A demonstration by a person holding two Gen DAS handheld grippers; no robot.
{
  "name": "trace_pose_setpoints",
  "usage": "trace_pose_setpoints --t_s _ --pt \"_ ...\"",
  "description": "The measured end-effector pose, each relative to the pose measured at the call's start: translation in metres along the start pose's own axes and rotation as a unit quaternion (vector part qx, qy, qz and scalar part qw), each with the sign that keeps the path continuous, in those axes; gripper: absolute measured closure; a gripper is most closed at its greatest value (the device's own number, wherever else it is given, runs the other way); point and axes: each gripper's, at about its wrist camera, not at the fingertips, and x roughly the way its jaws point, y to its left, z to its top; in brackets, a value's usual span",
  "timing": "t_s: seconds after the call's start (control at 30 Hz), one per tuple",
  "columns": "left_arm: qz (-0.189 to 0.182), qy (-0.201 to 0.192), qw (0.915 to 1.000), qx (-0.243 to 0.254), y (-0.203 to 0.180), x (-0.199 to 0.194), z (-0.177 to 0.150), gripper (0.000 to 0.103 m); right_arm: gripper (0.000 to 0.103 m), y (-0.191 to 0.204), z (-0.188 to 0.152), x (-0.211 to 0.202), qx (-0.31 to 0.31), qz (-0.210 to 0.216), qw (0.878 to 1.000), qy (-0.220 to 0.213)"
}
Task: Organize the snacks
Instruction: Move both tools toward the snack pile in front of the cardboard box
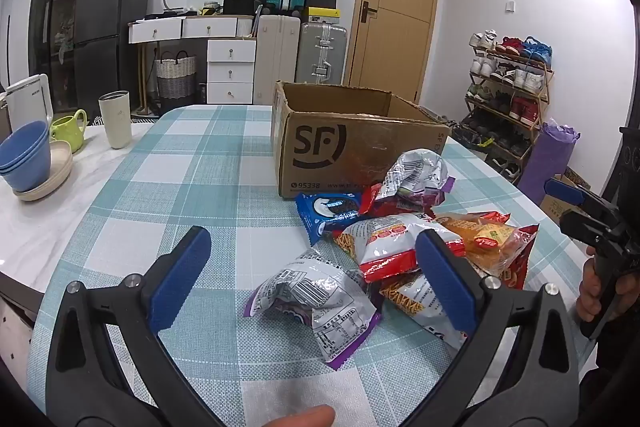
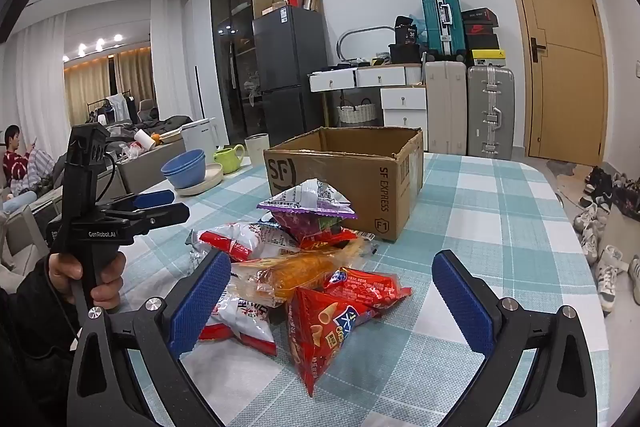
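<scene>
- Both grippers hang above the table with their jaws spread wide and nothing between the pads; the left gripper points down at the near edge of the snack pile, and the right gripper points down at the pile from the other side.
- Seen from the right wrist, the left gripper sits at the left of the frame, held by the person's left hand on its black handle, its blue pads apart and clear of the packets.
- Seen from the left wrist, the right gripper enters from the right edge, with the right hand wrapped round its grip.
- The snacks lie in a loose heap on the checked tablecloth, just in front of the open cardboard box.
- Nearest the left gripper lies a silver and purple packet, crumpled, its printed back upward.
- Behind it are a white and red noodle-snack bag, a blue cookie pack and a second silver and purple packet, which rests against the box wall.
- A clear bag with an orange-yellow pastry lies across the middle of the heap, and a red cone-snack bag lies closest to the right gripper.
- The box stands upright with its flaps gone or folded away; its inside is not visible from either view.
- Off to the side, on the bare marble part of the table, stand stacked blue bowls on a cream plate, a green mug and a pale tumbler.
</scene>
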Motion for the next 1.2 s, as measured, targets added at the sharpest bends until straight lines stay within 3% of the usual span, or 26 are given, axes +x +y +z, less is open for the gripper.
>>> trace_pose_setpoints --t_s 0.8,1.2 --pt "0.002 -0.001 1.0000 0.003 0.000 -0.001 0.000 0.001 0.000 -0.003 0.000 0.005 0.007 -0.001 1.000 0.005" --pt "0.006 0.003 1.0000 -0.006 0.003 -0.001 0.002 0.001 0.000 -0.016 0.000 0.009 0.038 -0.030 0.999 0.018"
